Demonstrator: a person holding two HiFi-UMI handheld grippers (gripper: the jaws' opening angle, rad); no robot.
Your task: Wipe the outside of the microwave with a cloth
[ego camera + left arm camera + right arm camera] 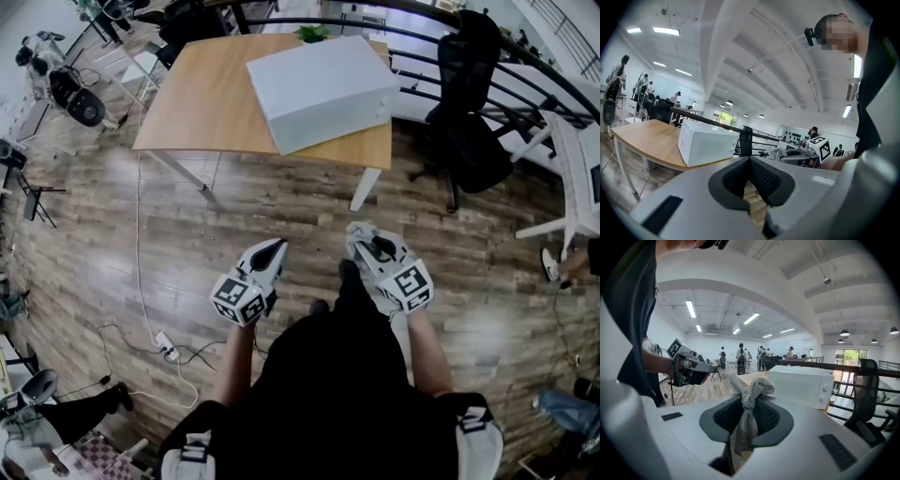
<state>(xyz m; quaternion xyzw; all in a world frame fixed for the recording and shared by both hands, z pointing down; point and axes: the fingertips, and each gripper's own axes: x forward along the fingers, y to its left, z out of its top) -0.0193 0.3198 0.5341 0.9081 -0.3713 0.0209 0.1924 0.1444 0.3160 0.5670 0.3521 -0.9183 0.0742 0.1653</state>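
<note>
Item one: microwave, white, door shut as far as could be seen, standing on the wooden table toward the right end in the head view. Item two: cloth, pale and knitted-looking, bunched into a knot above the pads with a tail hanging down between them. It was well apart from the microwave and touched no part of it. Item three: right gripper, jaws clamped on the cloth and closed as far as the fabric allowed, nothing else in the grip. It was held low in front of the person, over the plank floor. Item four: left gripper, jaws drawn together with the pad tips meeting and only a sliver of floor visible behind them. Nothing was held between them and it touched nothing, held level with the right one. Item five: black office chair, just beside the table's right end, not involved. Status of task, as judged: wiping not yet begun. The cloth was already in hand, but the person stood back from the table with both tools short of the casing. All outer faces (top, sides and front) were left to wipe, and an approach to the table was needed first.
</note>
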